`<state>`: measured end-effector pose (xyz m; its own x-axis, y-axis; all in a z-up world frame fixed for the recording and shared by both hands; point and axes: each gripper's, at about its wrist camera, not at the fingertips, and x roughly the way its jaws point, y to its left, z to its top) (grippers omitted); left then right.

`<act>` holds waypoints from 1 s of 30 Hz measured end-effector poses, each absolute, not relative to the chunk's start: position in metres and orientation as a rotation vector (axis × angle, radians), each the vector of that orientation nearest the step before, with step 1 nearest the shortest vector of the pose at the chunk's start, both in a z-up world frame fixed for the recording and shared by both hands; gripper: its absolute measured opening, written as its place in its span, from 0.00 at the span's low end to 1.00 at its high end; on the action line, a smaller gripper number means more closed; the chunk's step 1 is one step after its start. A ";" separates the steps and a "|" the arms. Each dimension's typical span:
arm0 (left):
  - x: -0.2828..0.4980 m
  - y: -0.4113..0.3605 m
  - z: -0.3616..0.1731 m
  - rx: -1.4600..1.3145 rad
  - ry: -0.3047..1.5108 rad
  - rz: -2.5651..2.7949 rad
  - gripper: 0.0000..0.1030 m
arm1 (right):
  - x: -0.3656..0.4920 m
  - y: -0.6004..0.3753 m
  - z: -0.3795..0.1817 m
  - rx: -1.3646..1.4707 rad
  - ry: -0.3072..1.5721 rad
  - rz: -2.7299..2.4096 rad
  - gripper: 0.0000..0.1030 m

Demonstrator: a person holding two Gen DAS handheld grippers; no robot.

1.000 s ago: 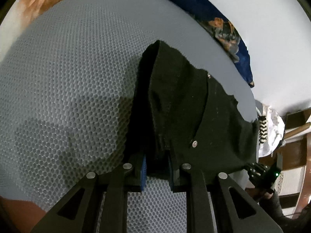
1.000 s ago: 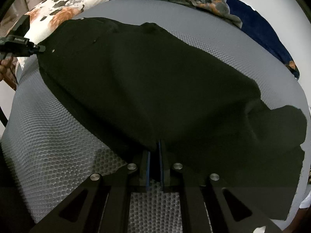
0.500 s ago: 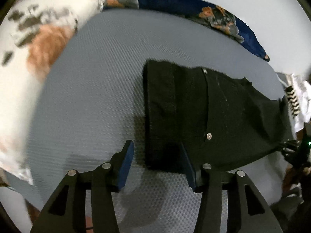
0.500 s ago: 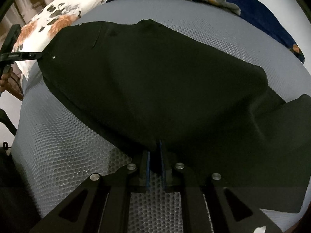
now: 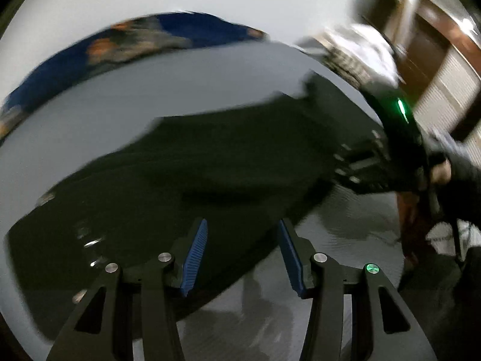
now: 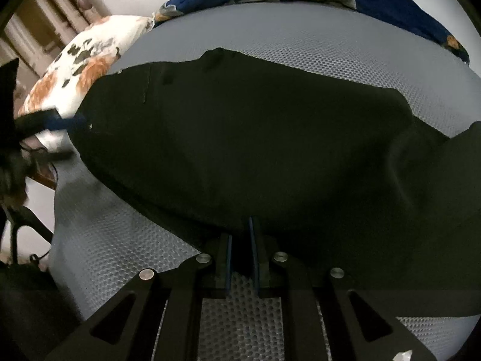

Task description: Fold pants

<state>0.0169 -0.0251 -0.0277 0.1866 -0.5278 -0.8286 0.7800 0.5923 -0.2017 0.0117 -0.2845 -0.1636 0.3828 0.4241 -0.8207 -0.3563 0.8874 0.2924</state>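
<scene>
We cannot read the left wrist view cleanly: motion smears the black pants [image 5: 210, 177], the blue floral blanket [image 5: 144, 42] and the right gripper [image 5: 360, 165] at the frame's right. In the right wrist view, the pants [image 6: 255, 138] run off the right edge, so their leg ends go unseen. The left gripper [image 6: 57, 138] is blurred at the left edge. We cannot see how much cloth sits between the right gripper [image 6: 240, 234] pads [image 6: 229, 258].

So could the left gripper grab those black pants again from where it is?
Probably yes. The left gripper is open, the pants lie right before its fingers, and nothing sits between them, though the view is blurred.
</scene>
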 end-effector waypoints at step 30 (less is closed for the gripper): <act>0.032 -0.117 -0.084 0.275 1.094 -0.980 0.05 | 0.030 -0.491 -0.166 0.650 0.917 0.041 0.43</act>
